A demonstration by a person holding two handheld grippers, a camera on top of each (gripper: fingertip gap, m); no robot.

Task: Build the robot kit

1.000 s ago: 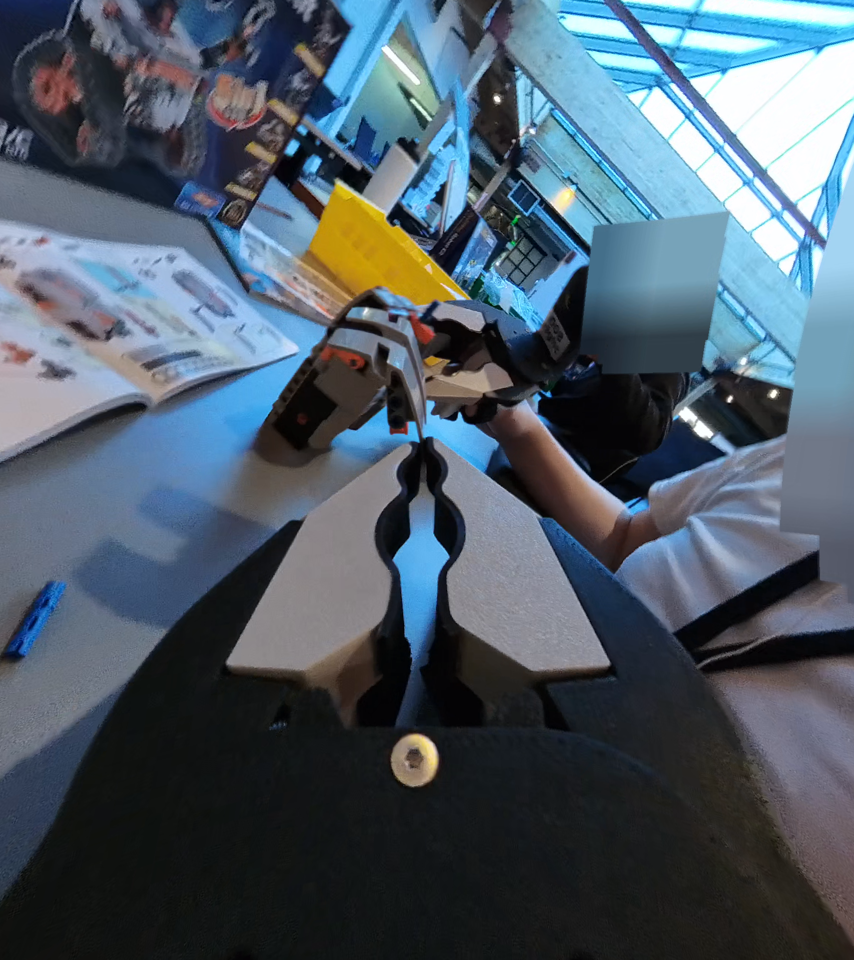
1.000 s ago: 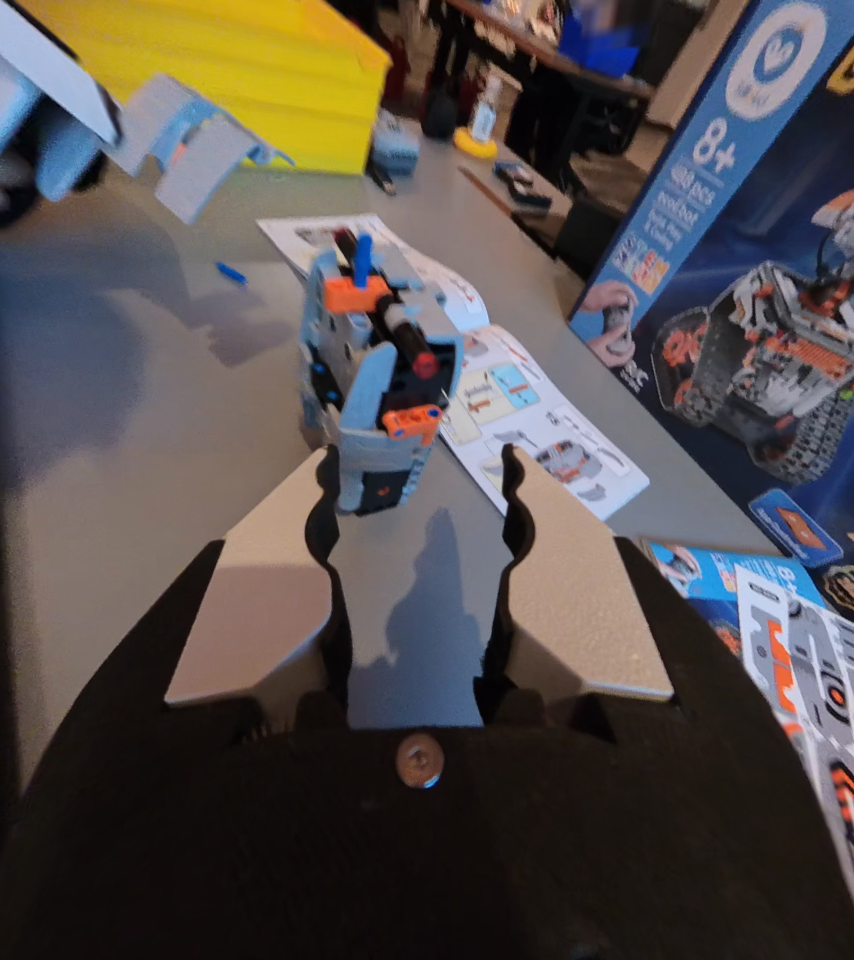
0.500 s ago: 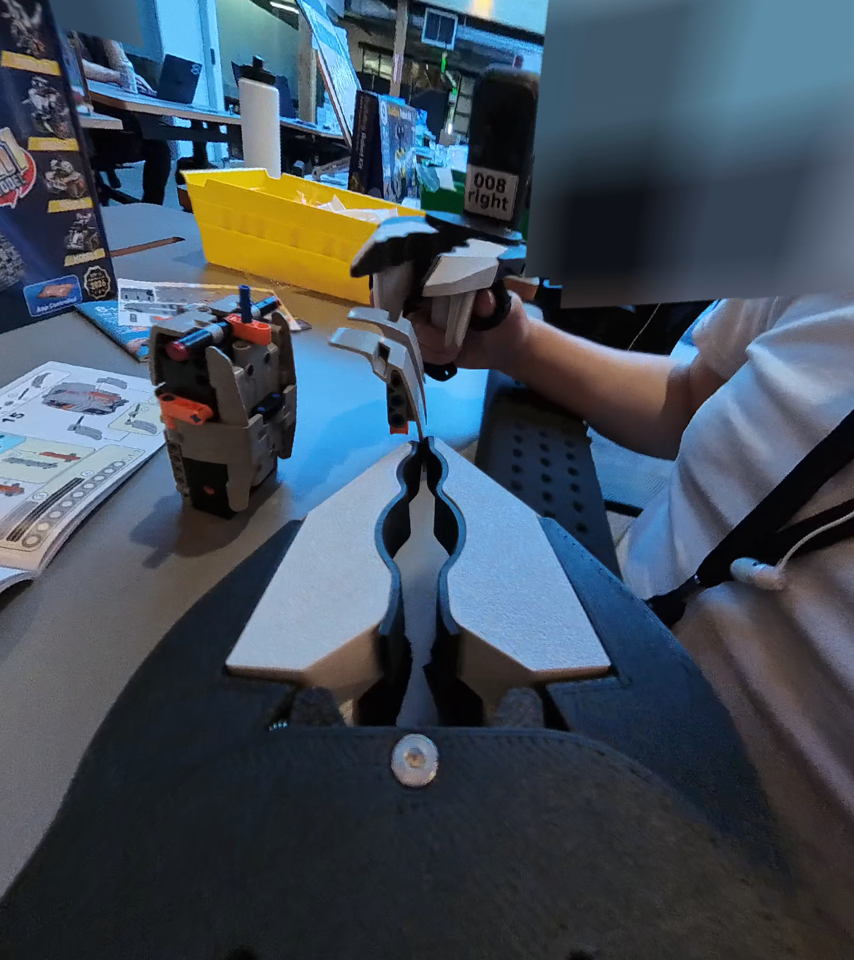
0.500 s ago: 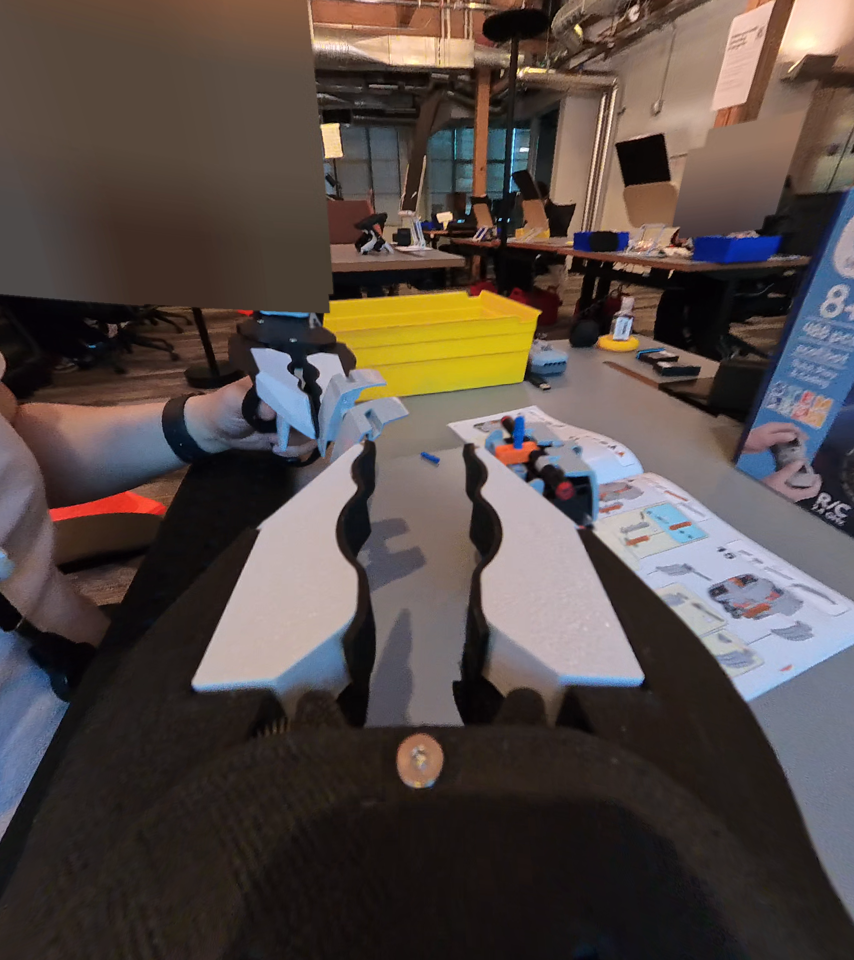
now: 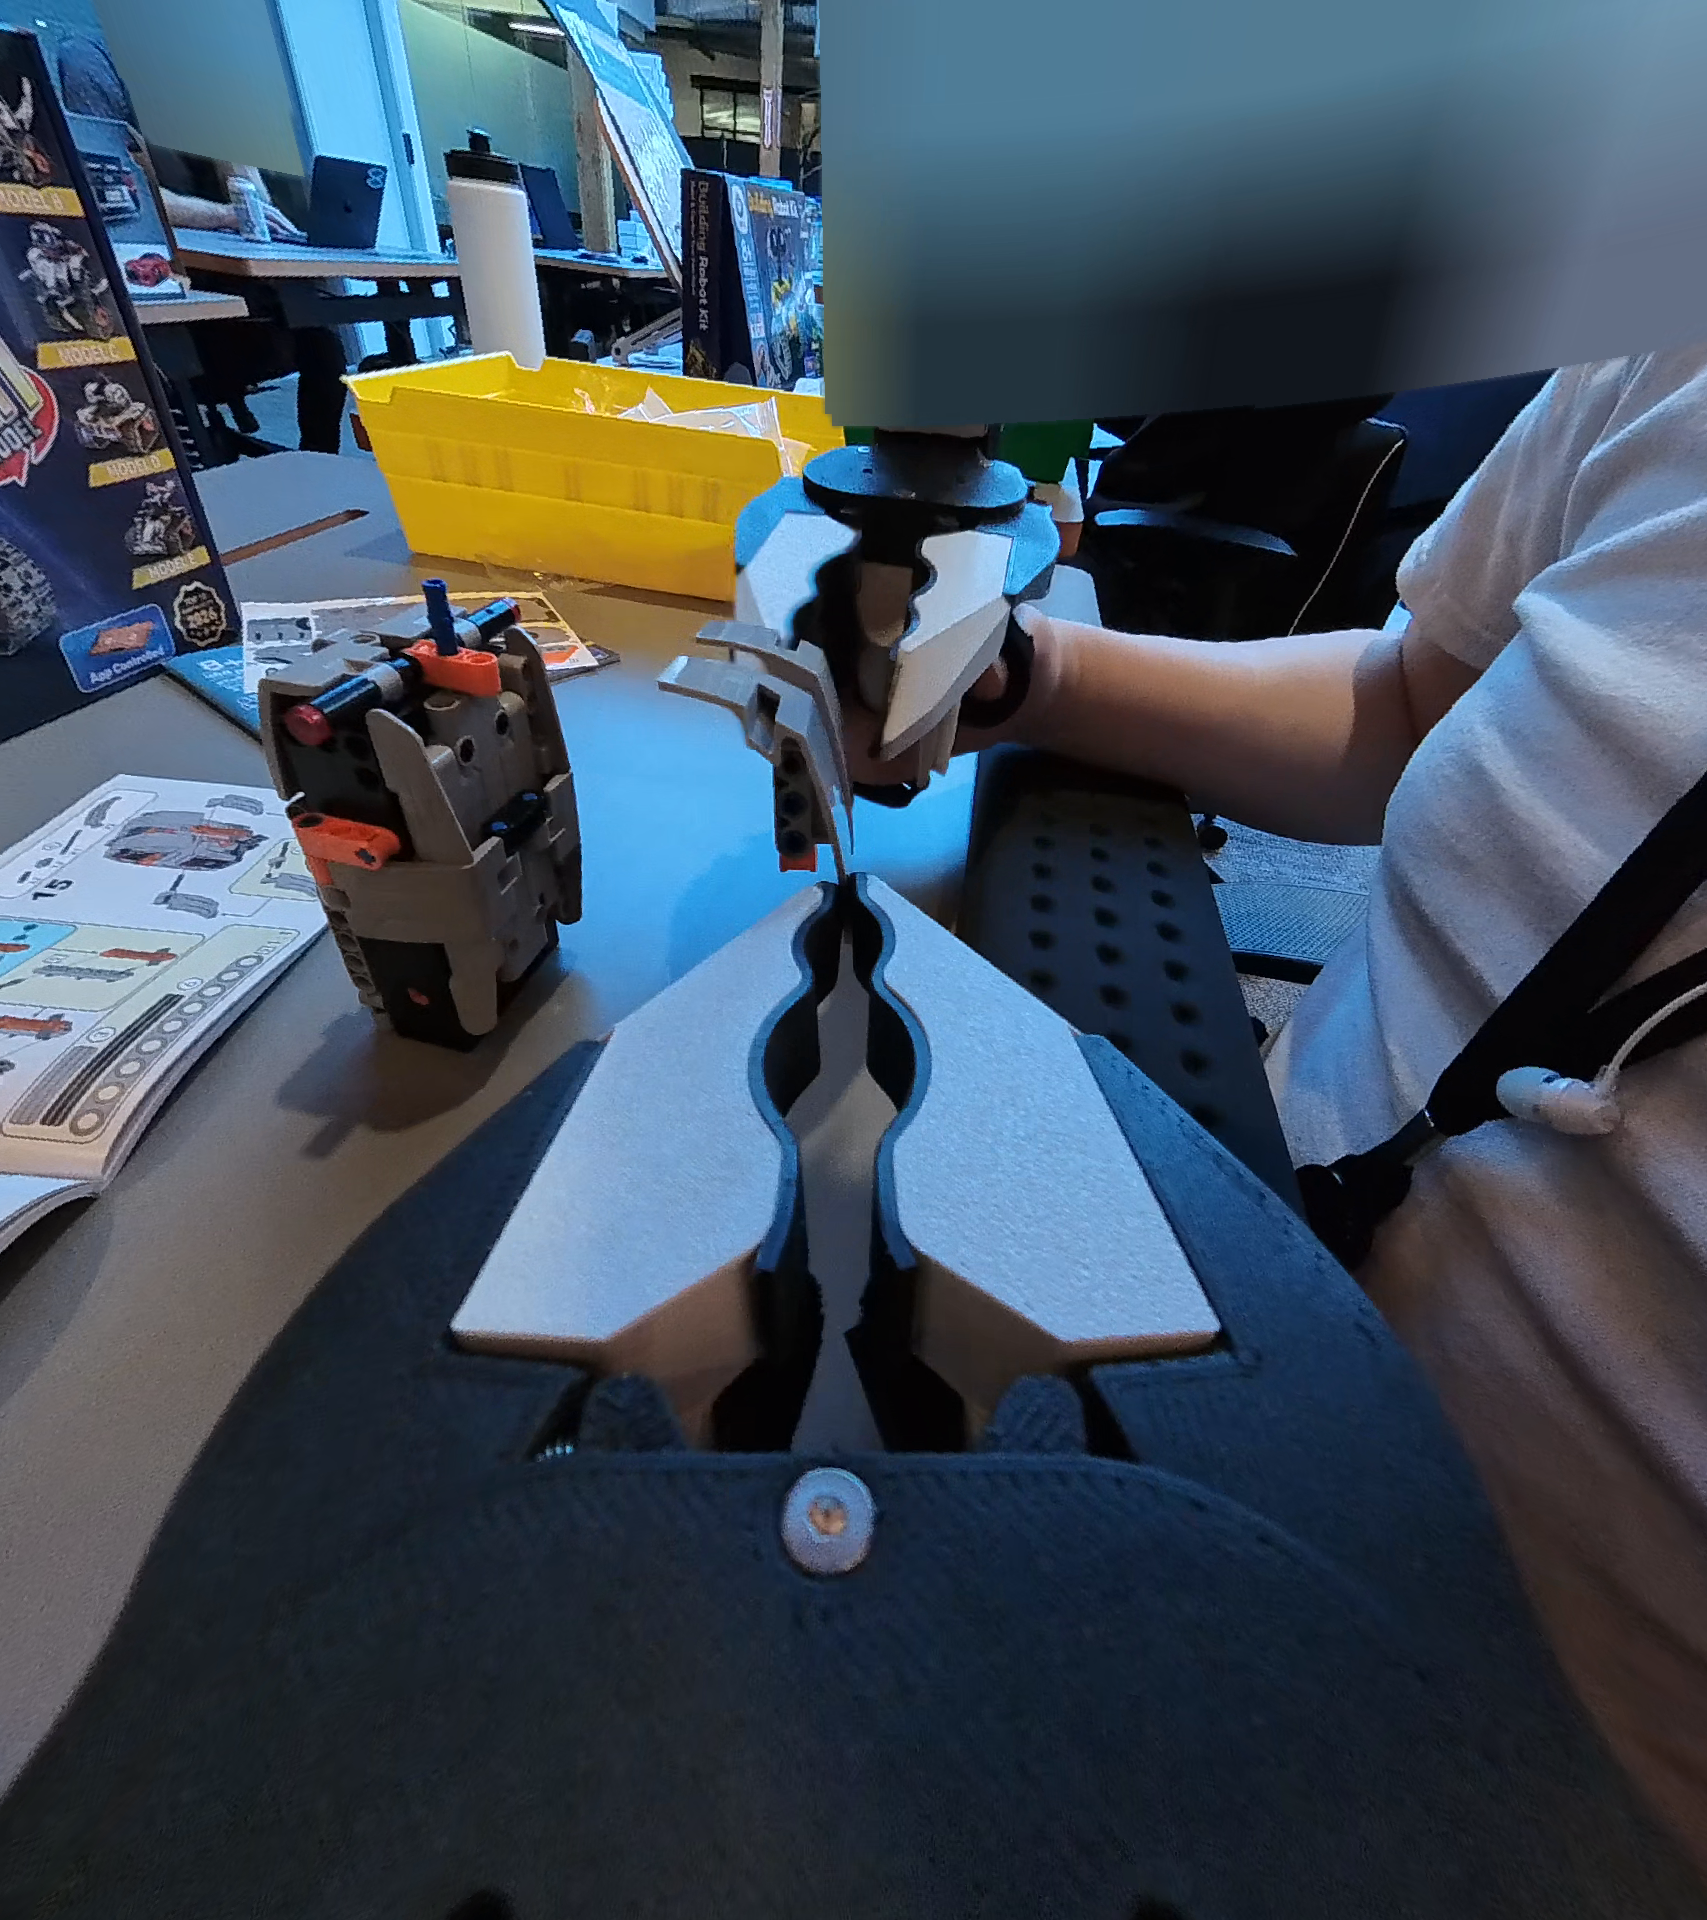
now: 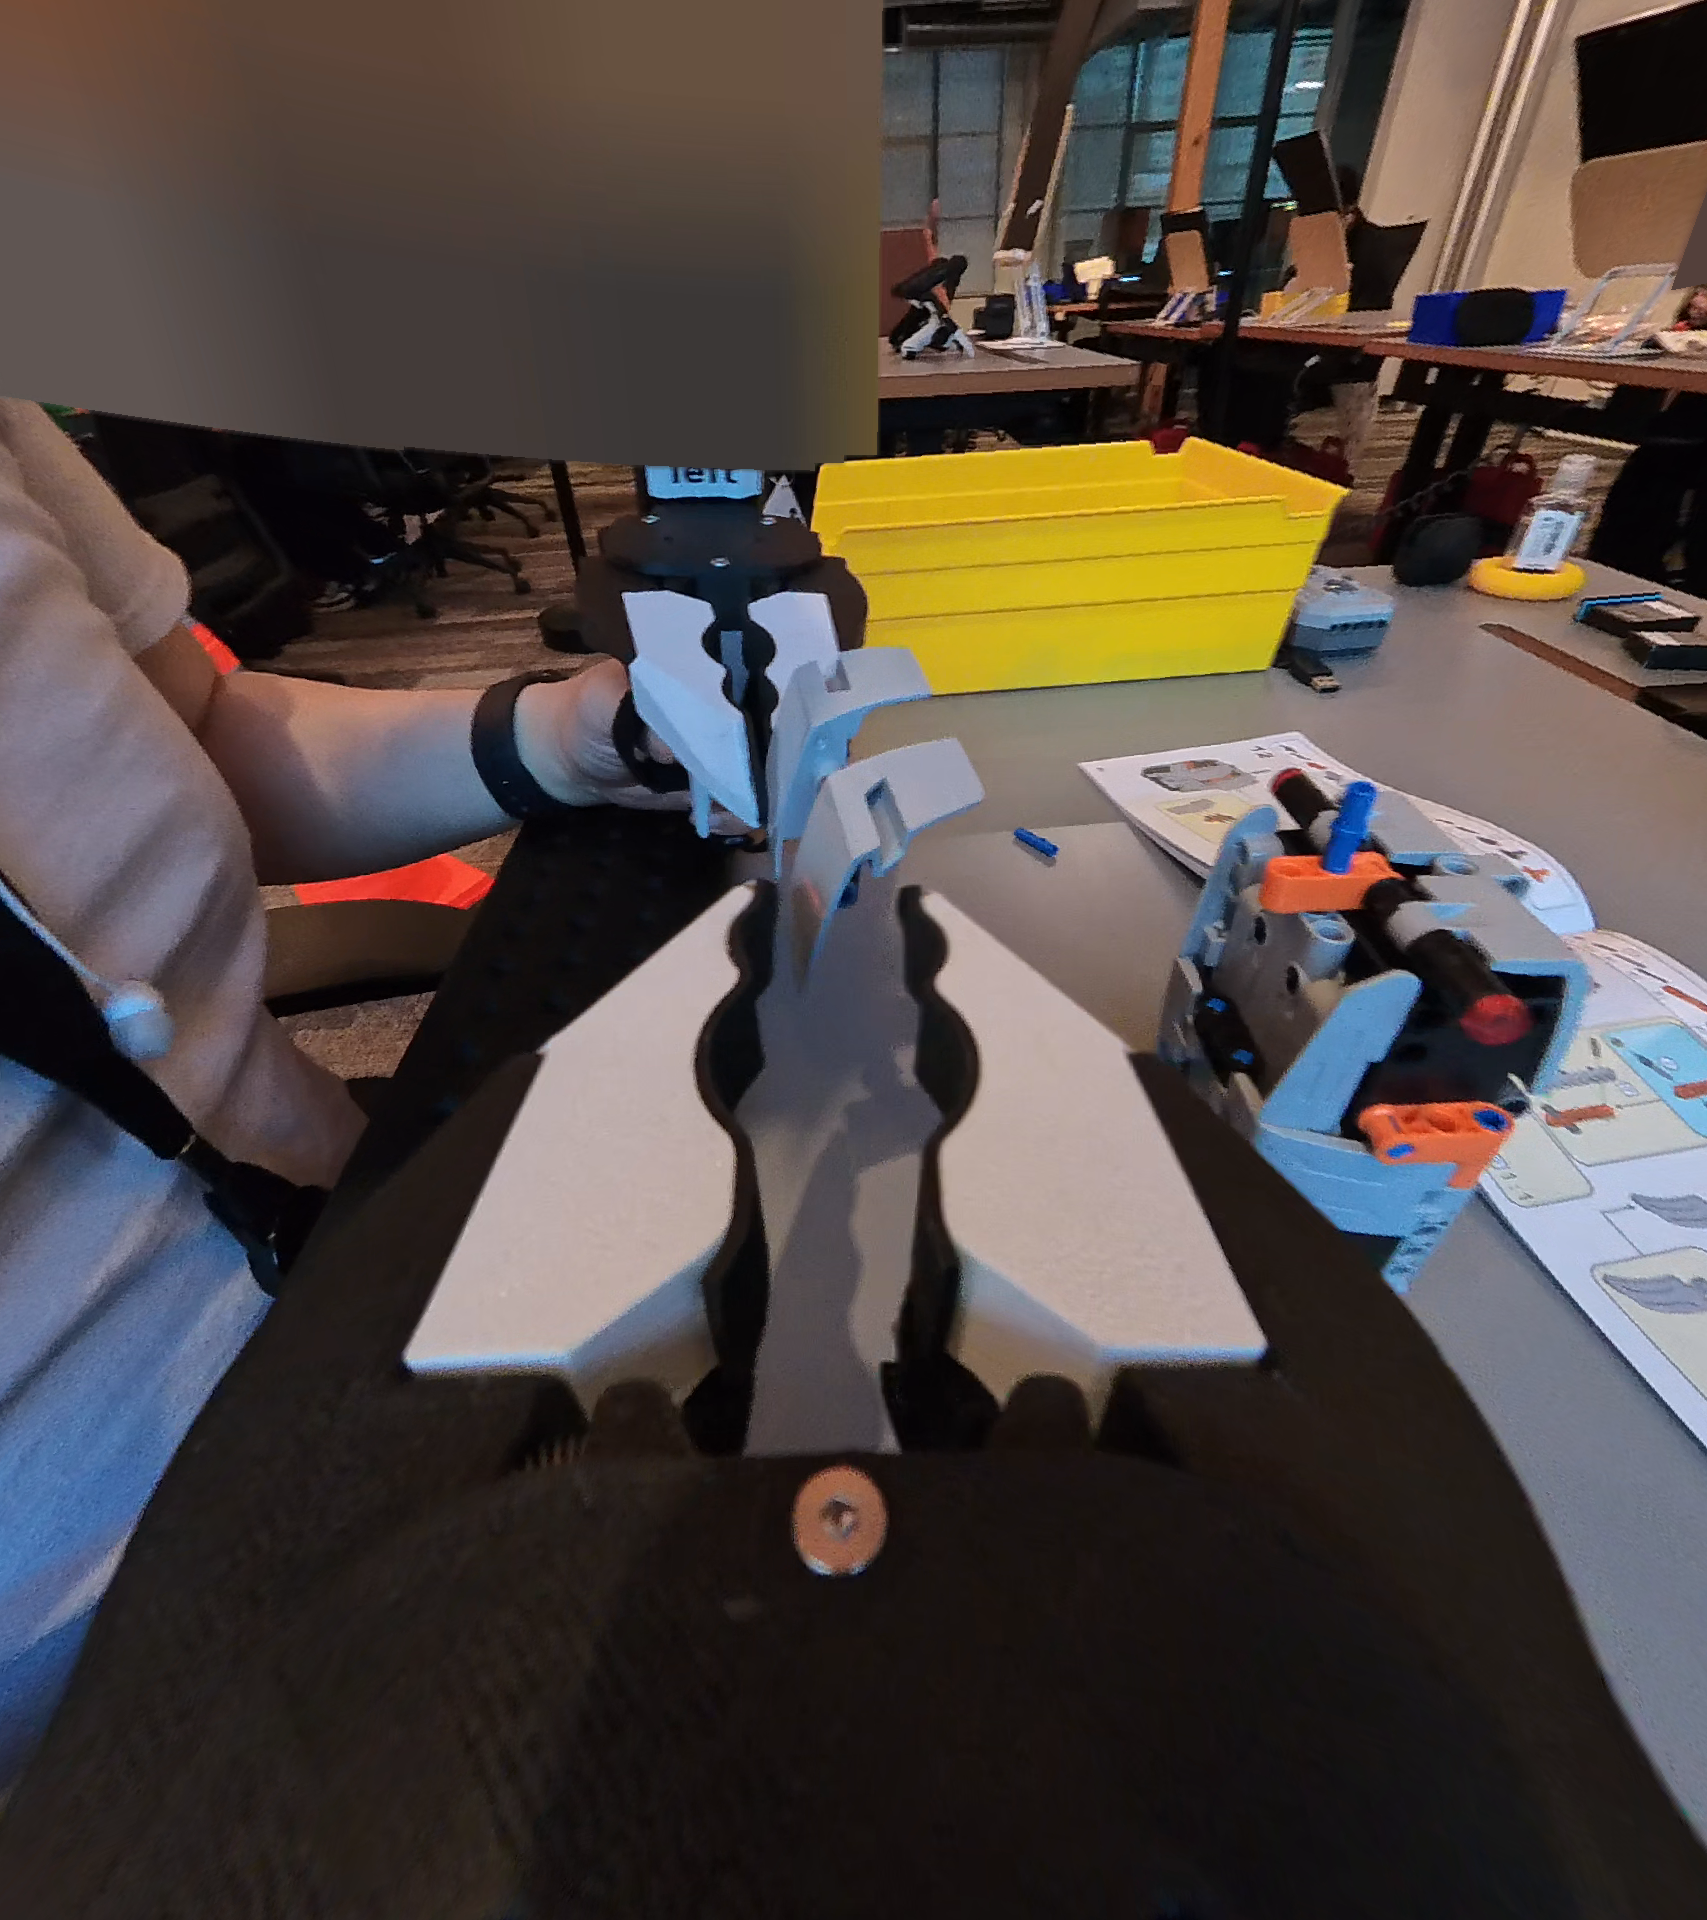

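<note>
grey curved panel piece [image 6: 844,769] stands upright, pinched at its thin lower edge by the clenched left gripper [image 5: 847,883]. right gripper [image 6: 826,899], released and empty, sits just beside it, nearer than the brick model [image 6: 1368,1023] on the table [image 6: 1607,1475] to its right.

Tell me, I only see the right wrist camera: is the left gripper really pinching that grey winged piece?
Observer: Yes. The left wrist view shows the left gripper shut on the grey winged piece by its thin tip.
Operator: Is there anything I can't see near the yellow bin?
Observer: A tall white bottle stands beyond the yellow bin.
Operator: And past the booklet?
Observer: A big dark toy box stands upright beyond the booklet.
</note>
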